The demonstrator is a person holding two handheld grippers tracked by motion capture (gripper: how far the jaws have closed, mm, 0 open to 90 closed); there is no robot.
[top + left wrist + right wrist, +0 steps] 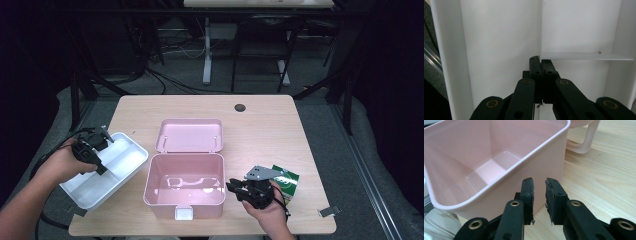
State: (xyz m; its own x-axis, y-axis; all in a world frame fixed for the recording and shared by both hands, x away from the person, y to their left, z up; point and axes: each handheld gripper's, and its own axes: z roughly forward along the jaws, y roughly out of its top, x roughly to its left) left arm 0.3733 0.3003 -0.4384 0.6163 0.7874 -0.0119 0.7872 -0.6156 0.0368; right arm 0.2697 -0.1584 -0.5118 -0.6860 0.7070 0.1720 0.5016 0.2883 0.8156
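A white divided tray (pixel 95 192) lies at the table's left edge, one corner hanging past it. My left gripper (pixel 101 170) reaches into it; in the left gripper view the jaws (pixel 540 61) are pressed together on the thin divider wall (pixel 540 30) where a cross partition (pixel 584 56) meets it. An open pink box (pixel 185 157) stands in the middle with nothing inside, its lid (pixel 189 135) folded back flat. My right gripper (pixel 231 186) hovers low just right of the box wall (pixel 544 142), its jaws (pixel 539 182) slightly apart with nothing between them.
A green packet (pixel 286 181) lies on the wood table (pixel 260 130) behind my right hand. The box's pale handle (pixel 586 142) rests on the table beyond the box. A round cable hole (pixel 240 107) is at the far edge; table legs and cables stand behind.
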